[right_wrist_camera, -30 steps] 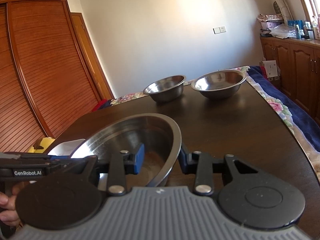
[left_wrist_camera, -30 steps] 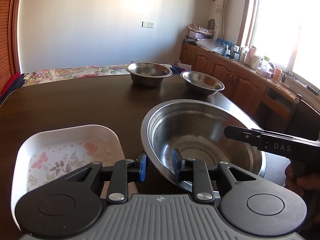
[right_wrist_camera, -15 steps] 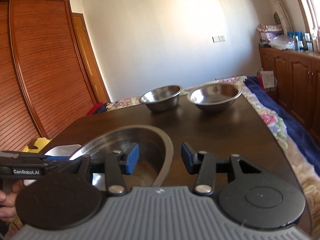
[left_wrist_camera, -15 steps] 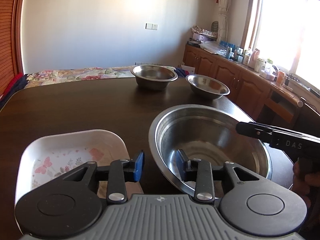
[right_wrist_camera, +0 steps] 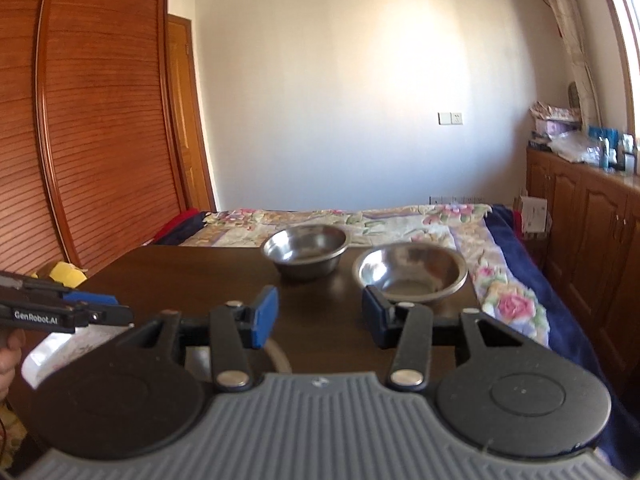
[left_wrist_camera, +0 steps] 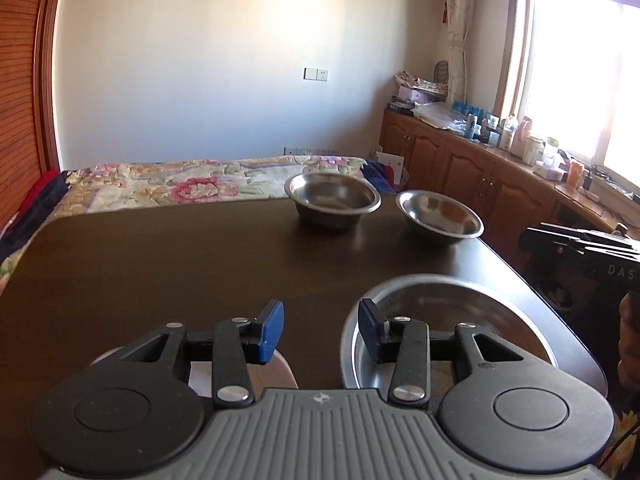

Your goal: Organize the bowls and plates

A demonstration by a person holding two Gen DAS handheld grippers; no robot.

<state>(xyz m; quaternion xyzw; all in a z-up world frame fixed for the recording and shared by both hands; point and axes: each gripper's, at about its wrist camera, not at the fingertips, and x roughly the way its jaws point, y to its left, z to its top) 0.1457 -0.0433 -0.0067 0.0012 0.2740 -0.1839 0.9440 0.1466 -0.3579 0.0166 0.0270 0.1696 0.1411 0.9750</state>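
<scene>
Across the lower frame of each wrist view, the left gripper [left_wrist_camera: 321, 330] and right gripper [right_wrist_camera: 319, 316] spread their fingers wide, holding nothing. On the dark table [left_wrist_camera: 168, 264], a large steel bowl [left_wrist_camera: 472, 300] sits lower right; two smaller steel bowls [left_wrist_camera: 333, 197] [left_wrist_camera: 439, 212] stand side by side at centre right. A white dish [right_wrist_camera: 72, 346] shows lower left in the right view.
</scene>
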